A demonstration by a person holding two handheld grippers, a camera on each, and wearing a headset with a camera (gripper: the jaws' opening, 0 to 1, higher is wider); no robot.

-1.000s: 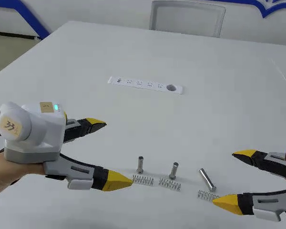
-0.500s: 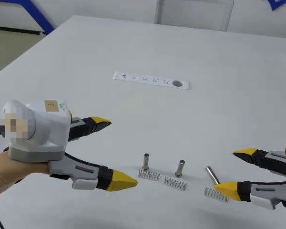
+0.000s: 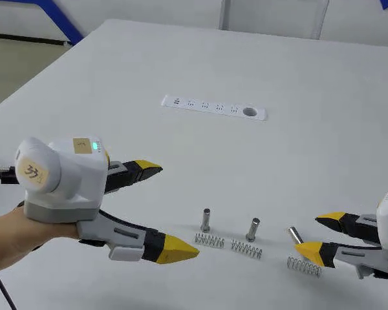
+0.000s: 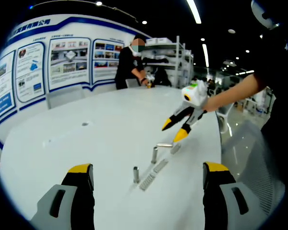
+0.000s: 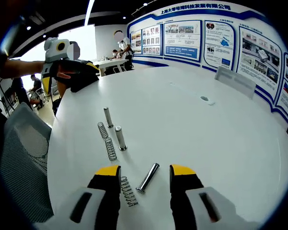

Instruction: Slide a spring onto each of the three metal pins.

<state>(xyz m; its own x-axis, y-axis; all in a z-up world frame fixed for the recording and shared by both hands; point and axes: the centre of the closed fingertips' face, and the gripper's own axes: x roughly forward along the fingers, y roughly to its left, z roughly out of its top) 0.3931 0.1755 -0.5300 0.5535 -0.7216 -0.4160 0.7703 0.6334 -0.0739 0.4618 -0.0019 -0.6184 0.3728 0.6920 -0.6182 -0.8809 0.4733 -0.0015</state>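
Note:
Two metal pins point(image 3: 206, 219) point(image 3: 253, 228) stand upright on the white table point(image 3: 297, 148); a third pin point(image 3: 295, 234) lies on its side. A spring lies in front of each: left spring point(image 3: 209, 241), middle spring point(image 3: 246, 248), right spring point(image 3: 304, 265). My right gripper point(image 3: 317, 236) is open, its tips either side of the lying pin point(image 5: 148, 177) without touching it, and the right spring point(image 5: 127, 190) lies just beside its left jaw. My left gripper point(image 3: 171, 210) is wide open and empty, to the left of the standing pins point(image 4: 136, 175) point(image 4: 154, 155).
A white power strip point(image 3: 213, 108) lies flat at mid-table, beyond the pins. A grey chair point(image 3: 271, 13) stands at the far edge. A mesh chair point(image 5: 19, 158) is by the near side of the table. A person point(image 4: 132, 64) works at the table's far end.
My right gripper has moved in over the lying pin and its jaws have narrowed. The left gripper keeps its place; the head camera has shifted a little.

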